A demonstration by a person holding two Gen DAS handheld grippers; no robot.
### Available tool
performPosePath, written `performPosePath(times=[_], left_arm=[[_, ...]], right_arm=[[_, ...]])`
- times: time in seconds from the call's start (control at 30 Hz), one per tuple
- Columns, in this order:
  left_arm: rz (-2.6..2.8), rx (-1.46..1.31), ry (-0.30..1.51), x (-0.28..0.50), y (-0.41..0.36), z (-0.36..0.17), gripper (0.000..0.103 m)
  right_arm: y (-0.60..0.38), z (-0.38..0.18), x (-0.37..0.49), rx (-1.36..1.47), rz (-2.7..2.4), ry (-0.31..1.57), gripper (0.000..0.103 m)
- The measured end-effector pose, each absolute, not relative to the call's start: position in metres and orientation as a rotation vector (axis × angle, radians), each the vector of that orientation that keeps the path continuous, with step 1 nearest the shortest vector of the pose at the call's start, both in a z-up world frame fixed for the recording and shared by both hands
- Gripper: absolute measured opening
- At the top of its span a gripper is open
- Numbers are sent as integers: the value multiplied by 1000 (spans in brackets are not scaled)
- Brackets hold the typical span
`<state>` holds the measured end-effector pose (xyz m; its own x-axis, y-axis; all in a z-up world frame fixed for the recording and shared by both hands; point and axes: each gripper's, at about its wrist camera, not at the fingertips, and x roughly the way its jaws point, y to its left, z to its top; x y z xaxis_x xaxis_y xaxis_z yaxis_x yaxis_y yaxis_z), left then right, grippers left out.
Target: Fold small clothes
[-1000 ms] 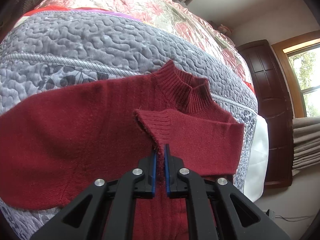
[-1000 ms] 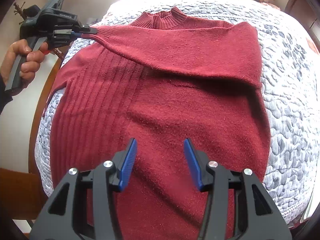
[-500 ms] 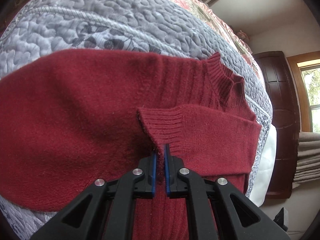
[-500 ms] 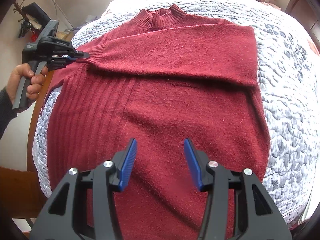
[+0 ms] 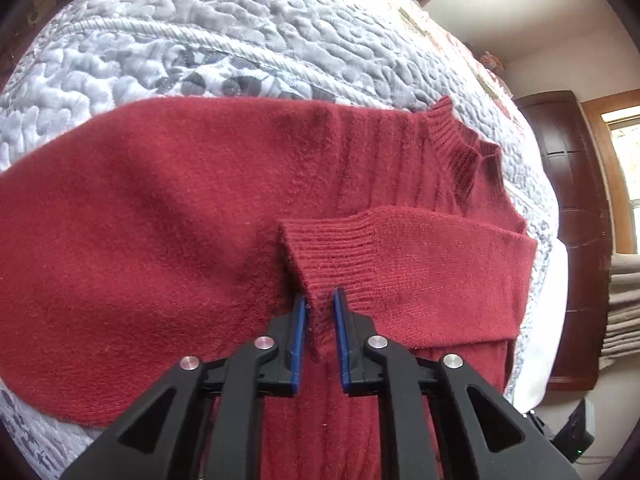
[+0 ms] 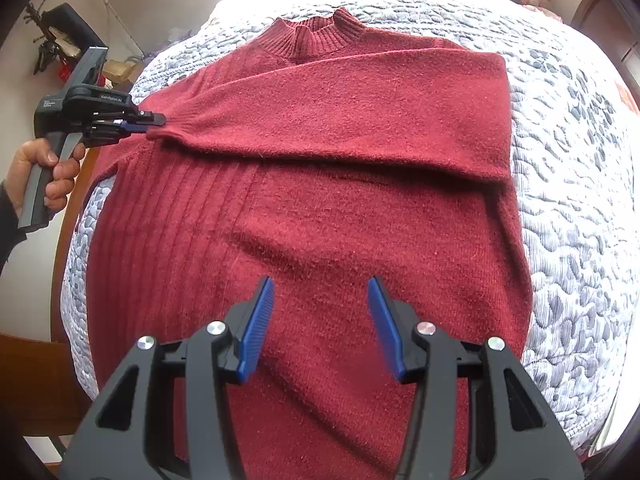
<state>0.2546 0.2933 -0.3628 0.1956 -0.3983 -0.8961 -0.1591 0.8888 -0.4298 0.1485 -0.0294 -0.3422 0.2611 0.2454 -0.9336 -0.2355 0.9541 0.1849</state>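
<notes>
Grey quilted bedspread [image 6: 580, 208], bedroom wall behind. Red sweater [image 6: 340, 208] spread flat across it, collar far. Left gripper [image 5: 319, 300] pinching the ribbed sleeve cuff [image 5: 332, 256], sleeve folded across the chest. Right gripper [image 6: 320, 300] spread wide, hovering over the lower body, gripping nothing. Bare quilt to the right.

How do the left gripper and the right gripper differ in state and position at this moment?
The left gripper has its fingers nearly closed on the sleeve cuff; the right gripper is wide open and holds nothing. The left one is at the sweater's side edge; the right one hovers over the lower body of the sweater. Both have black frames with blue pads.
</notes>
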Motion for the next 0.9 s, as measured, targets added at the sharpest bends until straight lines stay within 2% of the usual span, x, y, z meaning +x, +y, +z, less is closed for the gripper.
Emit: performPosePath(times=[0.13,0.2,0.27,0.43,0.57,0.7,0.9], left_arm=[[-134,-485,1328,248,303,-348,29],[-158,-510,1278,244,298,-336,43],[-211,-518,1261,245,283,-332,50],[-250,-499,1333,254,249,-362,52],[-236,-517,1363,253,249,-374,55],[-230,-545,1320,244,256,-356,72],[-126,-698,1225,198,303,-331,82]], right_arm=[[-60,-336,185,71,301,1197,49],[-93,-337,216,198,258,1161,54],[-124,-351,244,322,221,1174,57],[-155,-393,276,398,225,1262,52],[-151,-385,281,331,273,1279,53],[-151,-350,304,295,274,1177,58],[-152,-363,366,250,191,1169,58]])
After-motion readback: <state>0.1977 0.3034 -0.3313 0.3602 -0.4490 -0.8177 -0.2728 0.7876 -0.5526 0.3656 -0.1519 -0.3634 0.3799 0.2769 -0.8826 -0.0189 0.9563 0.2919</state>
